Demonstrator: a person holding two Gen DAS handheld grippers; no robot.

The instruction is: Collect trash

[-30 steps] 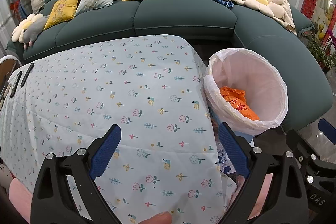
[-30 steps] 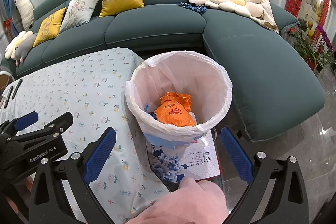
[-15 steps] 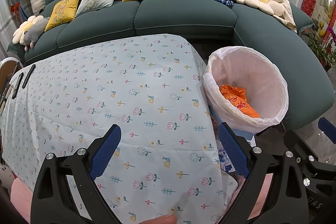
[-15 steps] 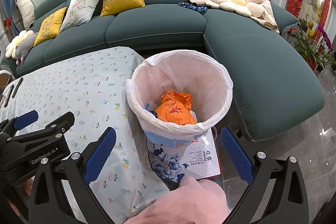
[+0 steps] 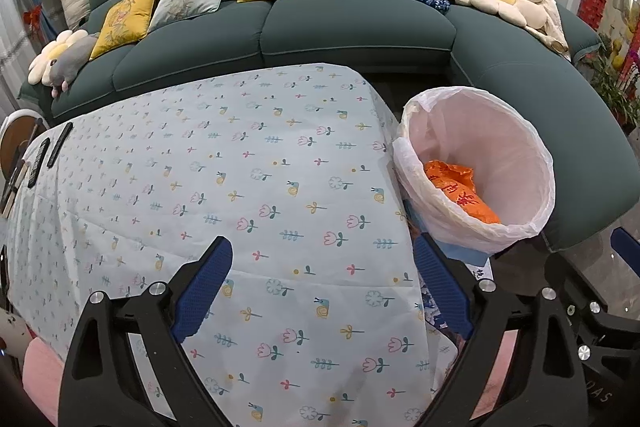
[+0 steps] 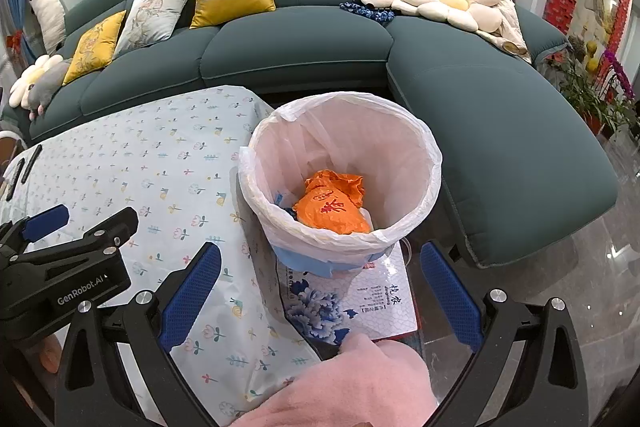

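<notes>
In the left wrist view, the crumpled orange plastic wrapper with red print [image 5: 460,193] lies low inside the round bin lined with a thin white plastic bag [image 5: 536,155], which stands just beside the right edge of the desk covered in a pale blue cloth with small flowers and snails [image 5: 240,187]. The left gripper [image 5: 322,291], black with blue ribbed pads, hangs over the near part of the cloth with its jaws spread wide and nothing between them; the wrapper is ahead of it and off to the right. In the right wrist view, the same orange wrapper [image 6: 332,207] sits at the bottom of the lined bin [image 6: 424,147], with a bit of dark blue and white trash beside it. The bin stands on a white sheet printed with blue flowers [image 6: 360,303]. The right gripper [image 6: 320,289] is spread wide and empty, the bin ahead between its fingers. A pink sleeve [image 6: 352,387] fills the bottom edge.
</notes>
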